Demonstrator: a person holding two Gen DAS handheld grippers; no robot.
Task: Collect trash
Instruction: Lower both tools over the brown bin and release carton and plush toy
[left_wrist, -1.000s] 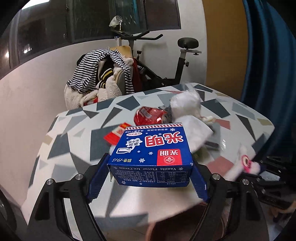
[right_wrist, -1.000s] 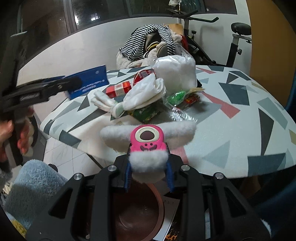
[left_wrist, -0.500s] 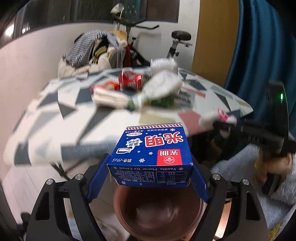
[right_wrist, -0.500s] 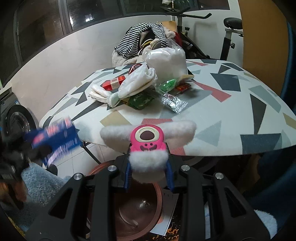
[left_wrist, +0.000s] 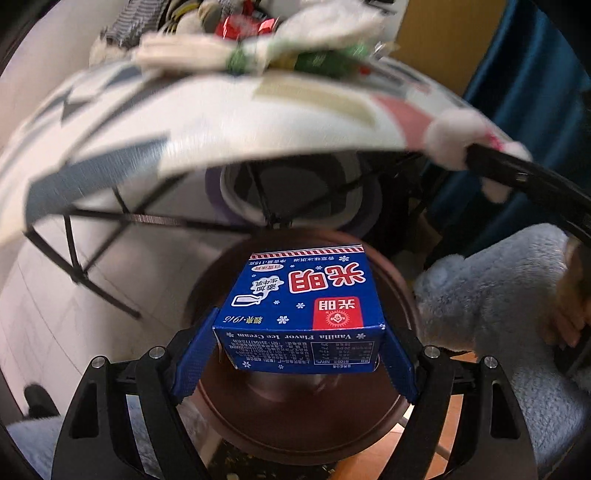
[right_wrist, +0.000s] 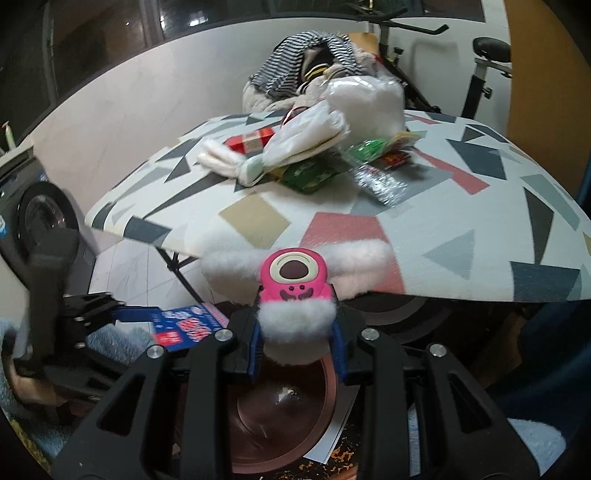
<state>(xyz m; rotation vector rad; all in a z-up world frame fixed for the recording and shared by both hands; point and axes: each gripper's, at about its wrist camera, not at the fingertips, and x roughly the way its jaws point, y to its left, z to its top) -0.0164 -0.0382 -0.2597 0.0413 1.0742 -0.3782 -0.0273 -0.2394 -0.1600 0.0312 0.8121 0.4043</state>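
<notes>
My left gripper is shut on a blue ice cream carton and holds it right above a round brown bin on the floor. The carton also shows in the right wrist view. My right gripper is shut on a pink and white fluffy toy, above the same bin near the table edge. More trash lies on the table: a white bag, green wrappers, a red packet.
The patterned table sits above and behind the bin, with its black legs close to my left. Clothes and an exercise bike stand behind the table. A washing machine is at the left. Blue fluffy fabric lies to the right of the bin.
My left gripper has dropped from table height to below the table edge, carrying the carton over the bin. My right gripper has stayed over the bin with the toy.
</notes>
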